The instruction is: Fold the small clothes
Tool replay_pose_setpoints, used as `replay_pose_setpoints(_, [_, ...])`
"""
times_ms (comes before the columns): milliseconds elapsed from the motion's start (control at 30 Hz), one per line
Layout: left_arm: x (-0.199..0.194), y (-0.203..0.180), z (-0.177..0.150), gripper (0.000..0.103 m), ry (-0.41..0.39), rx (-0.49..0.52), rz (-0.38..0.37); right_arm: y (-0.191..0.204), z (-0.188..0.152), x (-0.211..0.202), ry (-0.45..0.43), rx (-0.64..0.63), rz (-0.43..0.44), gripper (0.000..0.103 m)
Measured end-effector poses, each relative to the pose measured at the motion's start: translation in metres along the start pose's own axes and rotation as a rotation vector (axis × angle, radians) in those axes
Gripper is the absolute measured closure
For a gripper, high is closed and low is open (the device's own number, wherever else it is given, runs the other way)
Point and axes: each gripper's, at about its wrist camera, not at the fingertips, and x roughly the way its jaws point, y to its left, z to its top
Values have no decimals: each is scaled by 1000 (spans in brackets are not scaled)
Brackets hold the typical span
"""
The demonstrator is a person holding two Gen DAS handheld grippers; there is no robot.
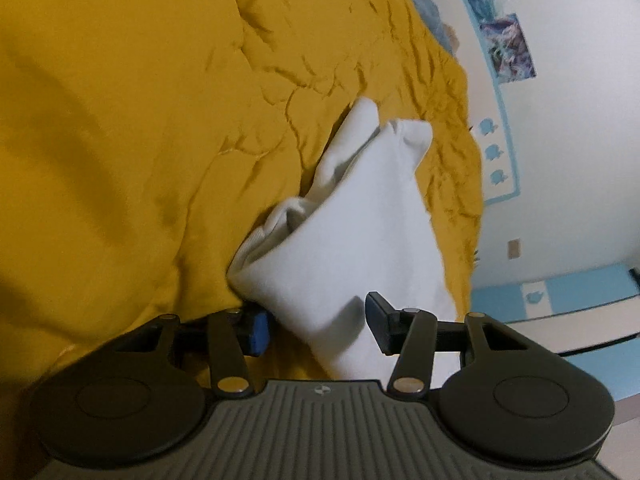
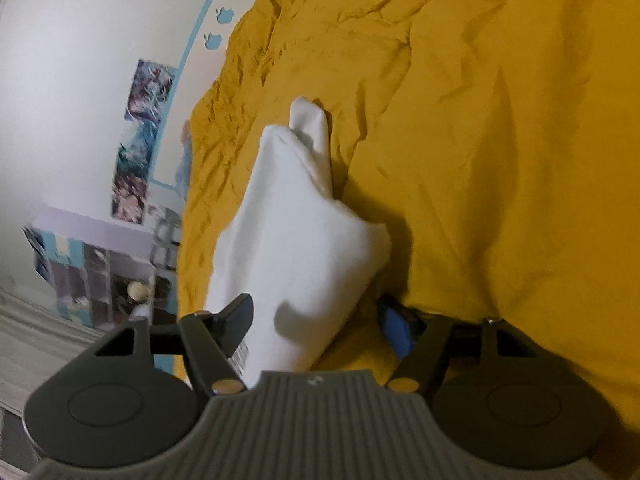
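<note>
- Lying on a yellow bedspread (image 1: 140, 120) is a white garment (image 1: 352, 240) — bunched and partly folded, with a ribbed edge toward 9 o'clock in the left wrist view.
- Left gripper (image 1: 320, 328): released, fingers spread wide; the garment's near end runs between them, just beside the black finger at 3 o'clock, and I cannot tell whether it touches the blue-padded finger at 9 o'clock.
- Right gripper (image 2: 320, 328): also released — its black finger (image 2: 236, 318) sits over the garment's near edge at 9 o'clock, the blue-padded one stands apart at 3 o'clock against the bedspread.
- In the right wrist view the garment (image 2: 296, 232) tapers toward 12 o'clock, a narrow tip poking up at its far end.
- Posters (image 2: 140, 140) hang on the white wall (image 2: 80, 60) at 9 o'clock of the right view.
</note>
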Motion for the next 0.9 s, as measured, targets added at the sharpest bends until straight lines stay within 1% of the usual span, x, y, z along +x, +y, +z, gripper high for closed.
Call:
replay_pose_setpoints(33, [2, 2, 1, 47, -4, -10, -14, -4, 3, 4, -12, 19, 23, 39])
replay_pose_setpoints(67, [8, 2, 4, 55, -3, -15, -29, -7, 6, 11, -25, 33, 44, 41])
replay_pose_setpoints(100, [15, 1, 7, 59, 0, -16, -25, -10, 8, 20, -34, 41, 56, 47])
replay_pose_setpoints(133, [20, 0, 8, 73, 6, -12, -10, -10, 9, 26, -42, 39, 52, 57])
replay_pose_setpoints(167, [22, -1, 6, 83, 10, -2, 5, -9, 9, 32, -49, 29, 34, 63])
replay_pose_setpoints(200, [21, -3, 4, 86, 7, 13, 10, -8, 7, 35, -55, 16, 6, 73])
replay_pose_setpoints(233, [18, -3, 2, 90, 2, 18, 8, -7, 6, 35, -58, 7, -9, 78])
replay_pose_setpoints(267, [15, -4, 1, 92, -2, 13, 4, -8, 4, 33, -63, 7, -9, 82])
replay_pose_setpoints(300, [11, -4, 1, 94, -1, -3, -2, -9, 3, 31, -68, 21, -3, 94])
replay_pose_setpoints(333, [7, -3, 0, 95, 1, -18, -13, -10, 4, 30, -65, 34, 8, 97])
replay_pose_setpoints(433, [-4, -2, 1, 96, 25, -86, -46, -3, 2, 25, -87, 27, 33, 99])
replay_pose_setpoints(467, [-9, 1, 0, 96, 37, -128, -72, 1, 2, 21, -89, 34, 45, 99])
replay_pose_setpoints(500, [-14, 7, -1, 96, 60, -197, -114, 2, 1, 16, -85, 59, 70, 99])
replay_pose_setpoints(533, [-16, 10, -2, 96, 79, -245, -140, 4, 1, 11, -69, 95, 99, 99])
replay_pose_setpoints(567, [-21, 11, -4, 97, 93, -267, -150, 4, 0, 5, -54, 133, 128, 99])
replay_pose_setpoints(633, [-36, 9, -10, 97, 89, -243, -132, 7, -4, -12, -43, 192, 182, 99])
replay_pose_setpoints(700, [-49, 5, -14, 97, 90, -205, -110, 15, -9, -31, -60, 194, 219, 99])
replay_pose_setpoints(800, [-69, 8, -22, 97, 98, -207, -118, 19, -18, -57, -46, 232, 232, 99])
replay_pose_setpoints(867, [-84, 13, -31, 97, 99, -200, -103, 18, -28, -72, -32, 272, 233, 99])
replay_pose_setpoints(900, [-92, 16, -36, 97, 104, -203, -94, 18, -31, -80, -24, 282, 221, 99])
